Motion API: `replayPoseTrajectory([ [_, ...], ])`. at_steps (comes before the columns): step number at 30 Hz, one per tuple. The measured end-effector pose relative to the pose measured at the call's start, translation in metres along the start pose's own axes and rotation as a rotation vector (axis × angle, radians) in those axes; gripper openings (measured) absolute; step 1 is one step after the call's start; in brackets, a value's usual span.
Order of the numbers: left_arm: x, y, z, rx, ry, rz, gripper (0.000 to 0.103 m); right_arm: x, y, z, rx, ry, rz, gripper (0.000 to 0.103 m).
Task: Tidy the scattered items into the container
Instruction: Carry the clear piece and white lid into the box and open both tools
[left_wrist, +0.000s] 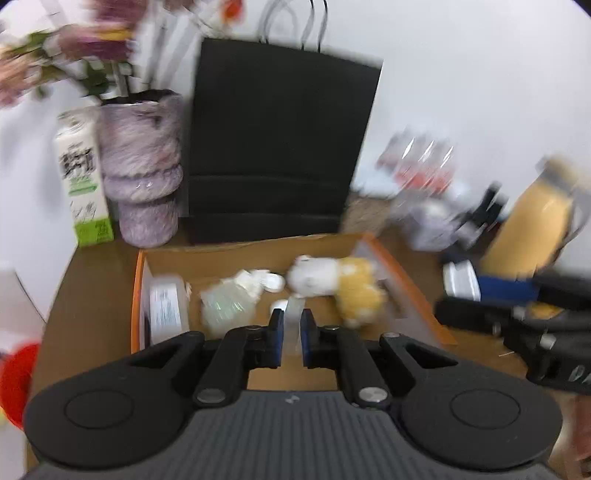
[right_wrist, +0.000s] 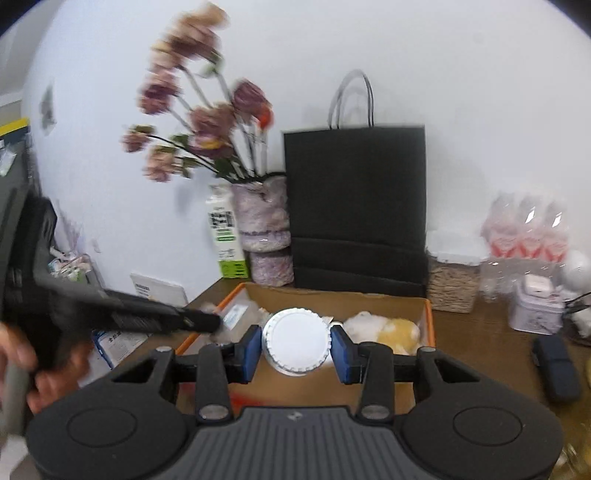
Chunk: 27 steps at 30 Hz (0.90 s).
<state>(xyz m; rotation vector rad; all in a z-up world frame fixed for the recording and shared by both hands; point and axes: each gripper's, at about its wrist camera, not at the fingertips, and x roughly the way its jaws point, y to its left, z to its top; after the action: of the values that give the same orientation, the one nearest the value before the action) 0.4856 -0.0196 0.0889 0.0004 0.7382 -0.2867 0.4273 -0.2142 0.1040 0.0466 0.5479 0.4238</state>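
An open cardboard box (left_wrist: 236, 254) with orange edges sits on the brown table; it also shows in the right wrist view (right_wrist: 369, 301). Inside lie a white and yellow plush toy (left_wrist: 332, 284), a clear crinkly packet (left_wrist: 232, 299) and a white tub (left_wrist: 166, 310). My left gripper (left_wrist: 291, 332) is over the box, shut on a thin translucent white strip (left_wrist: 293, 321). My right gripper (right_wrist: 297, 341) is over the box, shut on a round white ribbed lid or jar (right_wrist: 295, 339). The plush toy (right_wrist: 384, 328) lies behind it.
A black paper bag (left_wrist: 280, 147) stands behind the box, with a purple vase of flowers (left_wrist: 144, 166) and a milk carton (left_wrist: 83, 177) to its left. Bottles (right_wrist: 524, 229), a tin (right_wrist: 535, 306), a yellow bottle (left_wrist: 535, 221) and dark cases (right_wrist: 554, 365) crowd the right.
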Motion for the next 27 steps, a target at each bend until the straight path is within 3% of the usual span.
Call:
replayPoseTrajectory([
  [3,0.065,0.012,0.011,-0.054,0.132,0.013,0.009,0.070,-0.019,0.024,0.056,0.107,-0.018,0.039],
  [7,0.122,0.031,0.006,-0.160,0.218,0.013,0.014,0.153,-0.043,0.020,0.118,0.279,-0.078,0.039],
  [8,0.129,0.034,0.003,-0.182,0.210,0.035,0.026,0.166,-0.048,0.015,0.122,0.306,-0.096,0.039],
  [9,0.133,0.036,0.000,-0.191,0.199,0.048,0.047,0.178,-0.050,0.009,0.116,0.332,-0.111,0.039],
  [11,0.136,0.036,-0.002,-0.174,0.187,0.073,0.053,0.197,-0.055,0.000,0.105,0.371,-0.131,0.041],
  [15,0.128,0.041,0.002,-0.167,0.174,0.062,0.057,0.207,-0.063,-0.008,0.116,0.385,-0.150,0.047],
  [21,0.097,0.039,0.013,-0.192,0.139,0.077,0.068,0.191,-0.065,0.010,0.157,0.349,-0.138,0.054],
  [23,0.088,0.033,0.015,-0.194,0.145,0.100,0.077,0.179,-0.060,0.016,0.147,0.338,-0.138,0.055],
  [24,0.081,0.030,0.013,-0.202,0.160,0.124,0.082,0.171,-0.058,0.019,0.140,0.331,-0.141,0.058],
  [27,0.058,0.021,0.008,-0.198,0.180,0.124,0.083,0.148,-0.055,0.025,0.124,0.306,-0.155,0.071],
])
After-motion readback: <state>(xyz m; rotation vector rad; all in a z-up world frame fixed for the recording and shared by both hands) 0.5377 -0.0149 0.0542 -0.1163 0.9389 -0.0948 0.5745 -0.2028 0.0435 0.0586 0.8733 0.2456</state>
